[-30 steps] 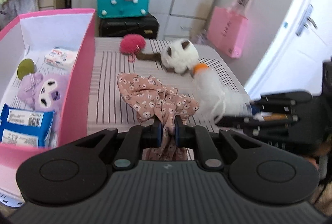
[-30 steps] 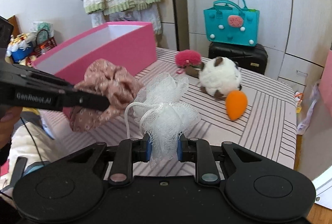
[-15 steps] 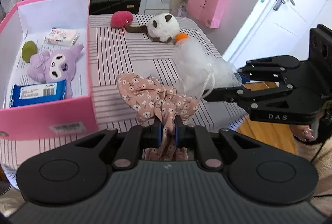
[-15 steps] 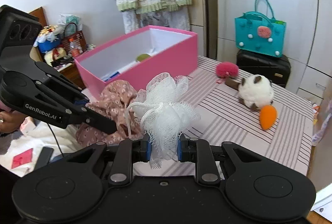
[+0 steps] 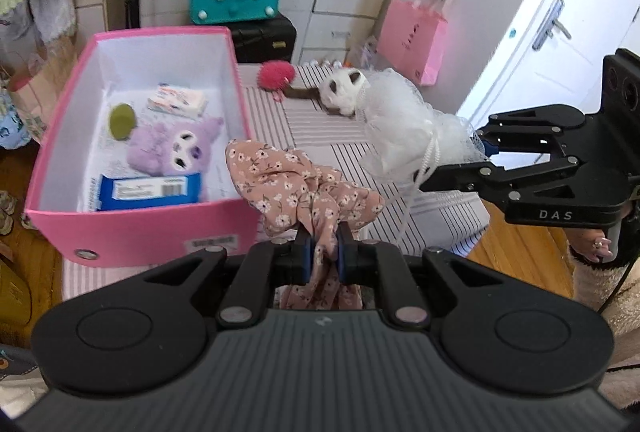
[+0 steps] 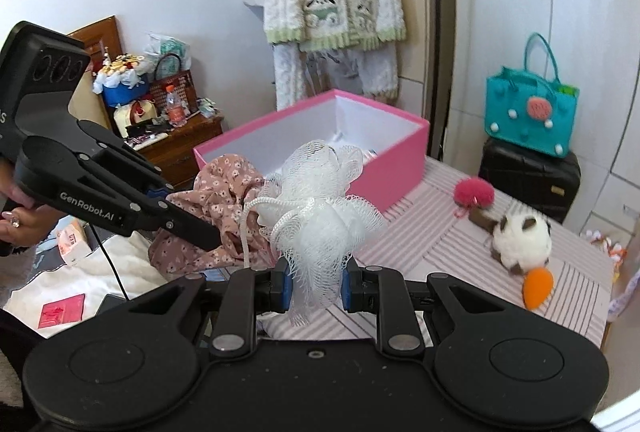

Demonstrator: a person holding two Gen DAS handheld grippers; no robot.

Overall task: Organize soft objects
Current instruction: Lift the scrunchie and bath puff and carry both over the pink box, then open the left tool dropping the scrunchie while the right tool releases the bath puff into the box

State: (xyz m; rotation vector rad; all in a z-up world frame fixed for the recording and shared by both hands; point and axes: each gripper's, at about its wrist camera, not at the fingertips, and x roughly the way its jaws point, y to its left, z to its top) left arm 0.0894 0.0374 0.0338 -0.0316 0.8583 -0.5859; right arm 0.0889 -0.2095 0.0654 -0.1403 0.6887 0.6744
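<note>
From my left wrist, my left tongs (image 5: pixel 323 257) pinch the floral cloth (image 5: pixel 298 188), lifted clear of the worktop (image 5: pixel 308 124). The pink box (image 5: pixel 136 220) lies ahead and to the left, so this hand is nearer it.

From my right wrist, my right tongs (image 6: pixel 316 290) are pressed onto the white mesh pouf (image 6: pixel 320 208), held in the air; the box sits beyond it, further forward.

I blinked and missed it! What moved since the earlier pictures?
Both grippers rose off the striped table, carrying their loads toward the pink box. The left gripper still pinches the floral cloth; the right gripper still pinches the white mesh puff. Nothing was grabbed or dropped. The other toys stayed put.
</note>
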